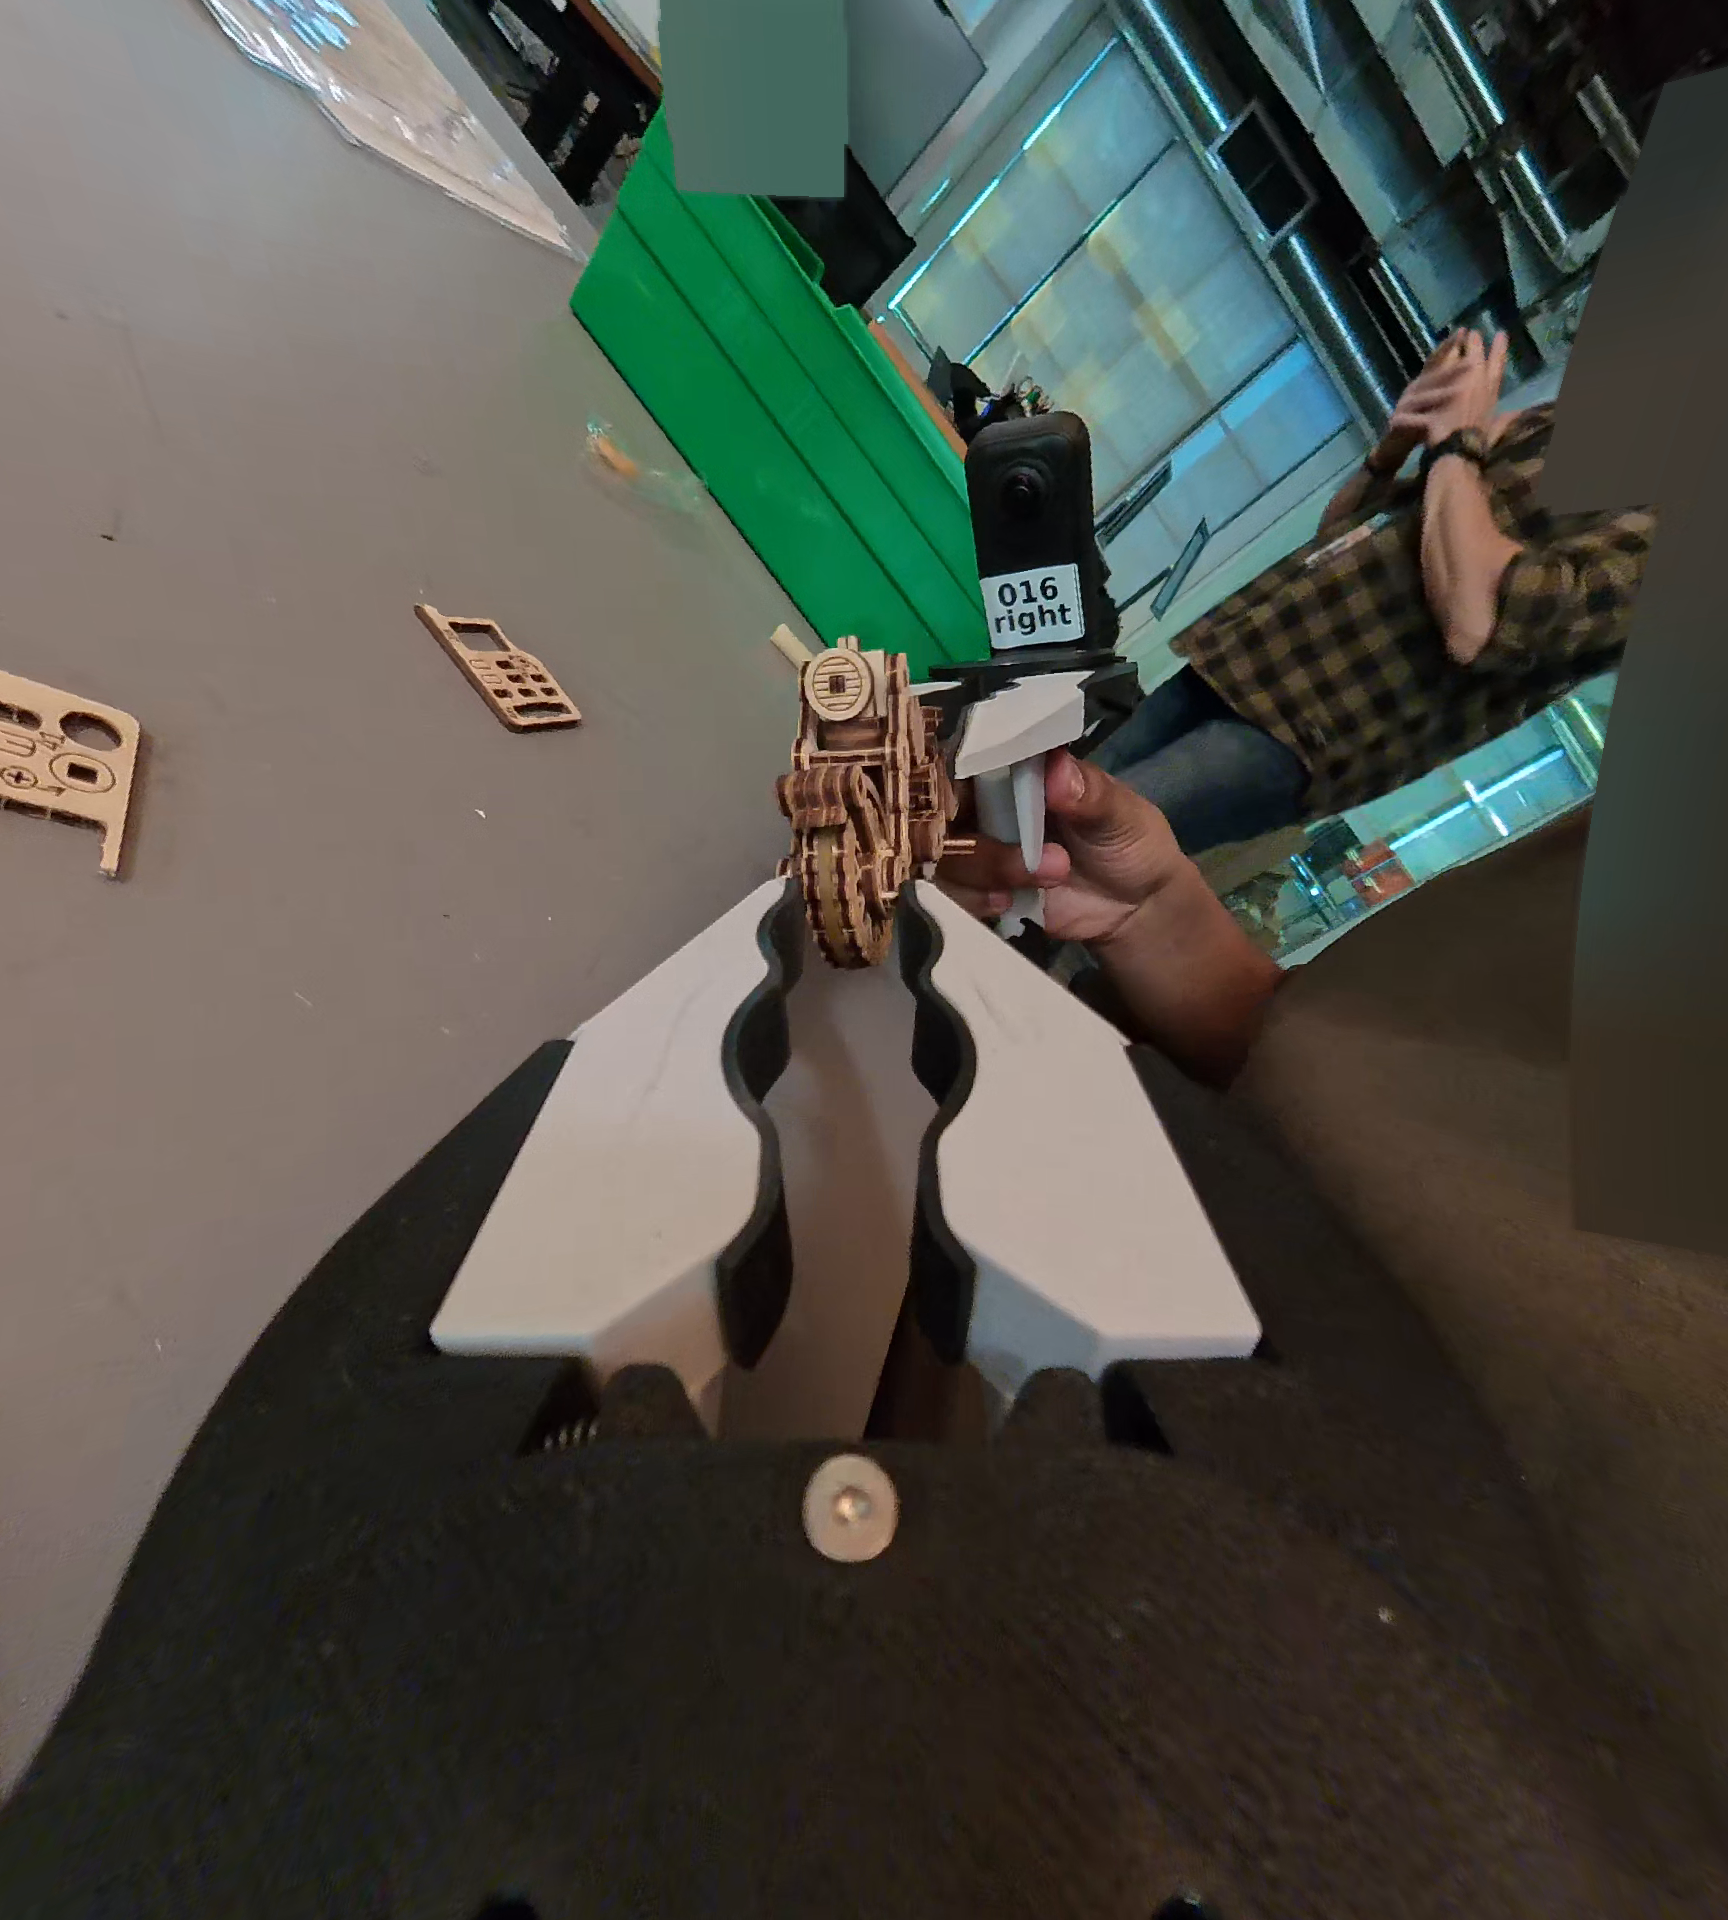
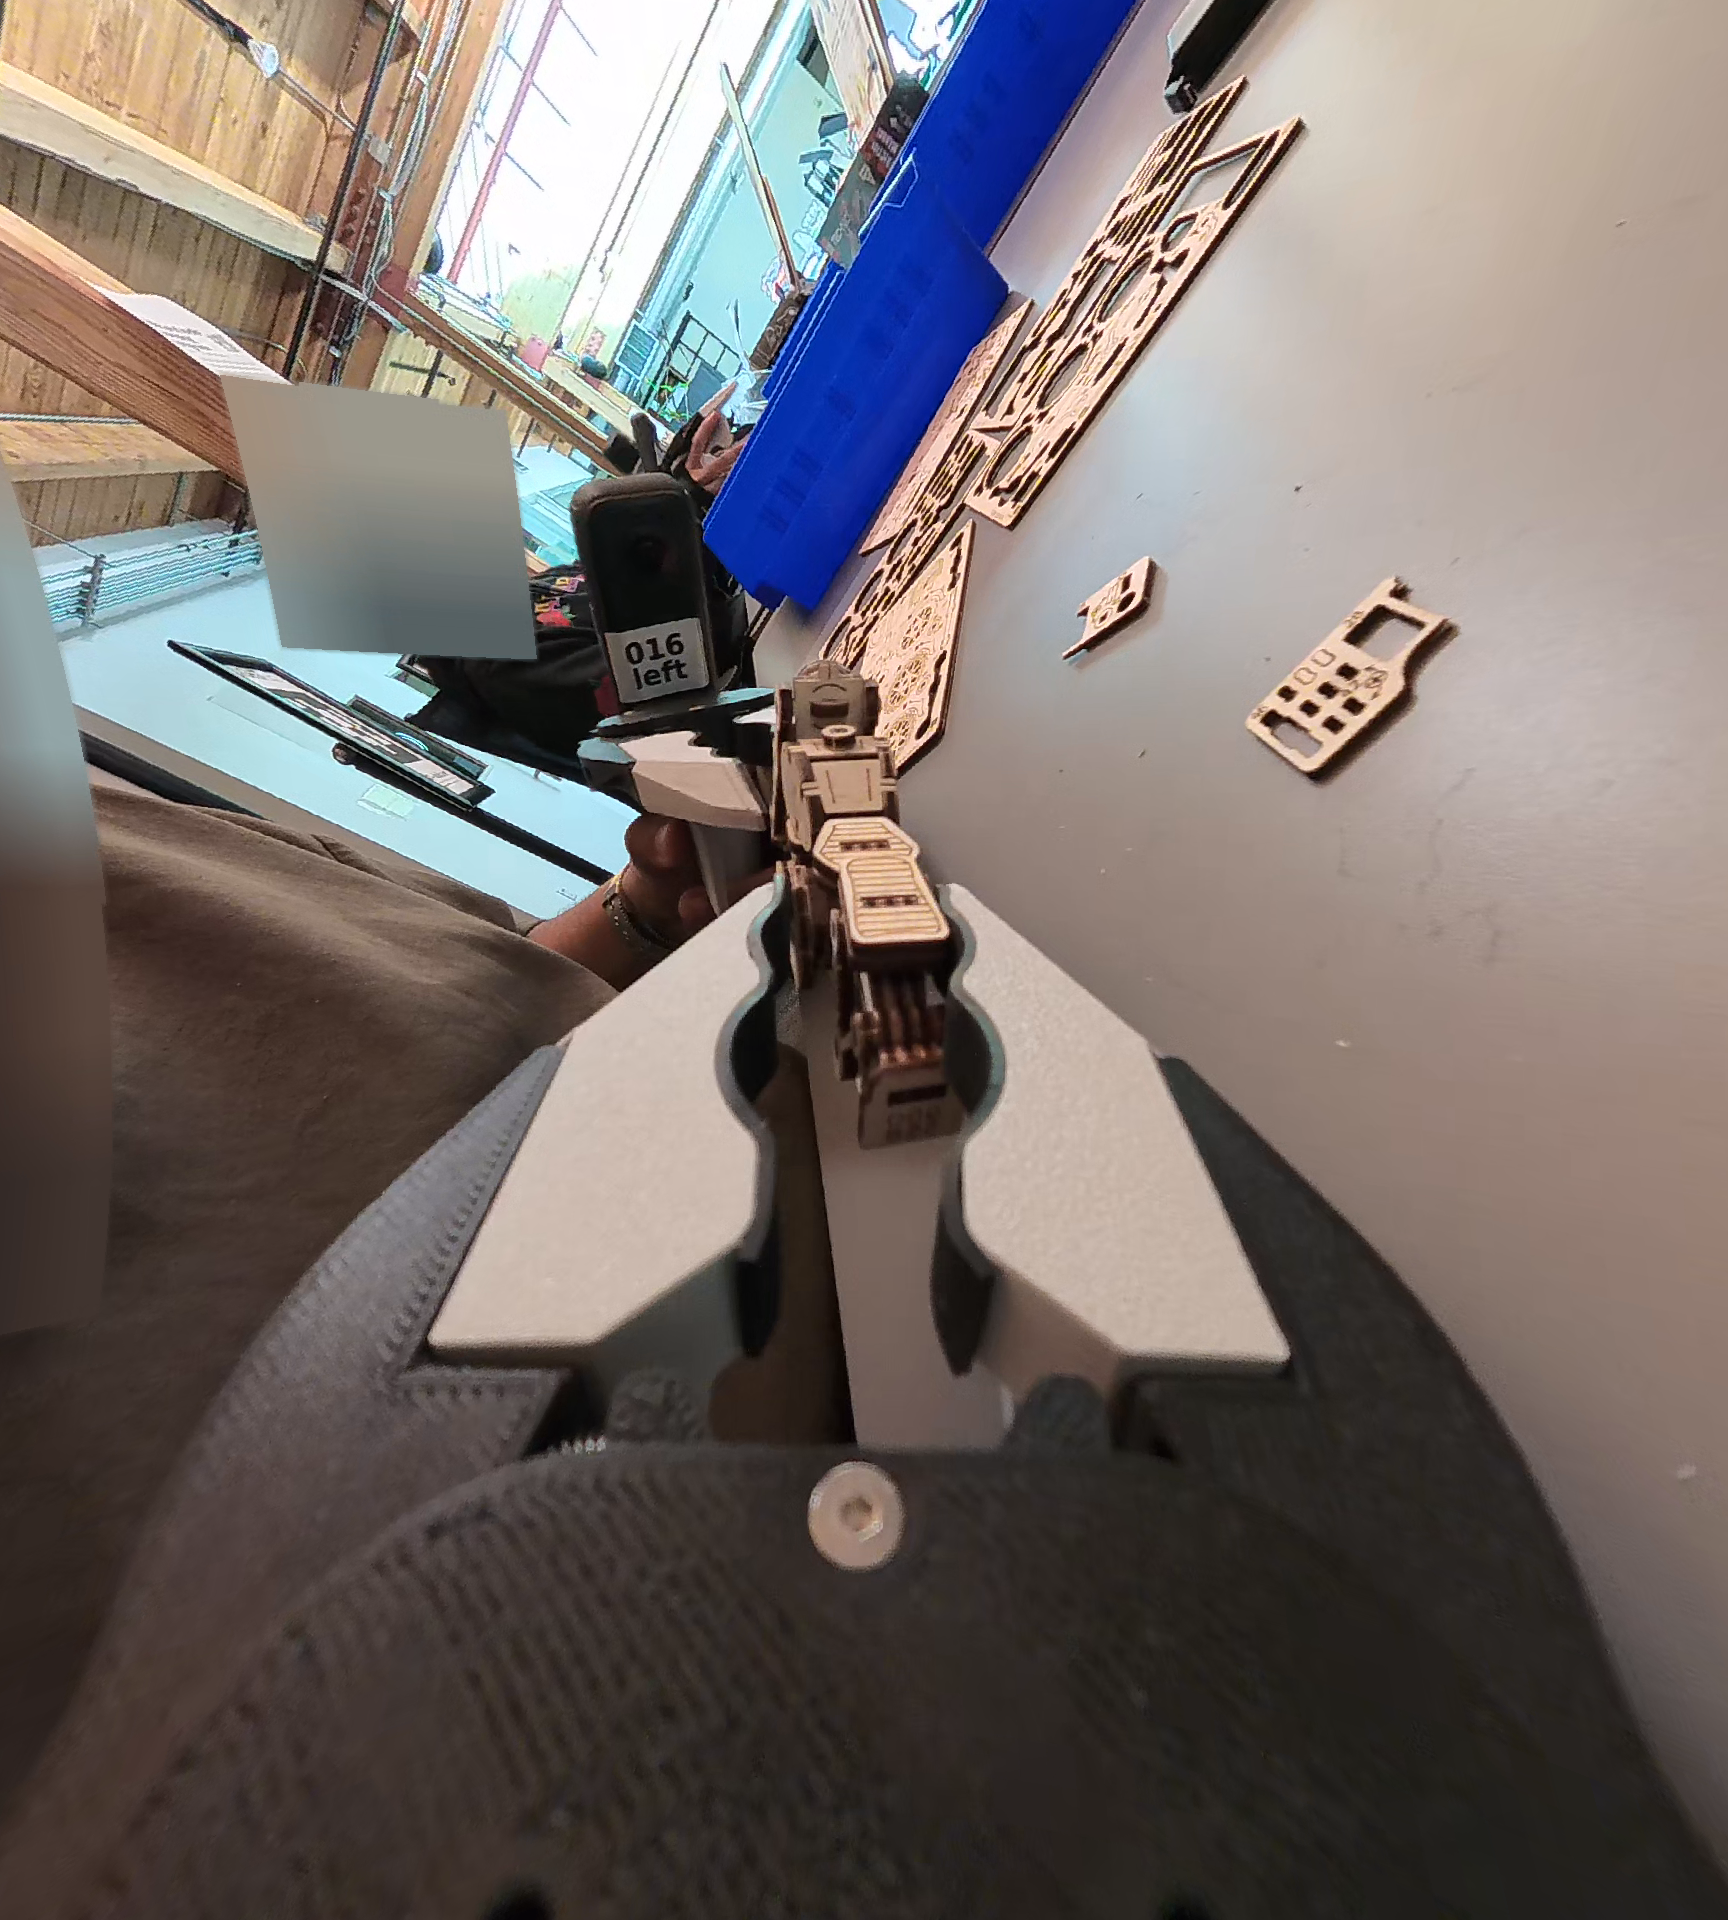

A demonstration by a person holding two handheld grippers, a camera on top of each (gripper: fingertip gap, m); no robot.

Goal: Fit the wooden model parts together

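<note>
Wooden motorcycle model (image 1: 855,800) clamped between left tool (image 1: 844,914) and right tool (image 2: 865,935), above grey table (image 1: 268,468).

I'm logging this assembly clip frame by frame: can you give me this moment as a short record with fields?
held item: wooden motorcycle model, lifted above the table
left tongs: closed on the model's front wheel
right tongs: closed on the model's rear, around the seat
table: grey, with loose wooden leftovers
loose pieces: small perforated offcut; smaller scrap
part sheets: laser-cut, mostly emptied, beside the blue bin
green bin: at the table's far edge
background: seated person in a checked shirt
</note>
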